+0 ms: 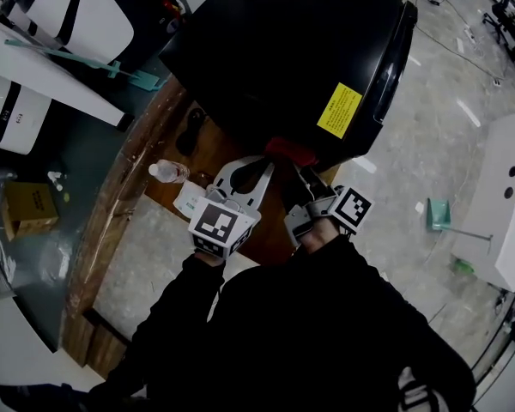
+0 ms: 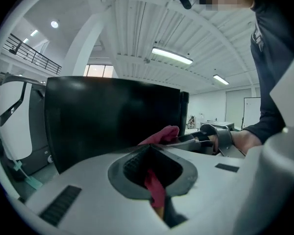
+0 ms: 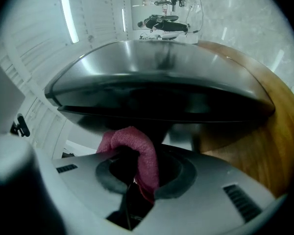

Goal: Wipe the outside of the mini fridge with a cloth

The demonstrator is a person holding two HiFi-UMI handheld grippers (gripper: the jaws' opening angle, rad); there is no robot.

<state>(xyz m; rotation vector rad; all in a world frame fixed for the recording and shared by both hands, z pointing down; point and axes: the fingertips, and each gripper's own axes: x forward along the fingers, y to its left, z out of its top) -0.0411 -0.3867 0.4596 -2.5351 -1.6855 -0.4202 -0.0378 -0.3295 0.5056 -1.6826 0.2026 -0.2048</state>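
The black mini fridge [image 1: 300, 50] stands on a round wooden table [image 1: 124, 191]. A red cloth [image 1: 290, 150] lies against its near lower side. Both grippers hold that cloth. My left gripper [image 1: 259, 168] is shut on one end of the cloth [image 2: 155, 189], and the rest of it bunches against the fridge wall [image 2: 112, 116]. My right gripper [image 1: 307, 178] is shut on the other end [image 3: 139, 155], pressed up under the fridge body [image 3: 161, 82]. In the left gripper view the right gripper [image 2: 206, 138] shows just beyond the cloth.
A clear water bottle [image 1: 167, 172] and a small packet lie on the table left of the grippers. A yellow sticker [image 1: 339, 110] marks the fridge. White machines stand at the left and right [image 1: 506, 196]. A teal dustpan [image 1: 438, 215] lies on the floor.
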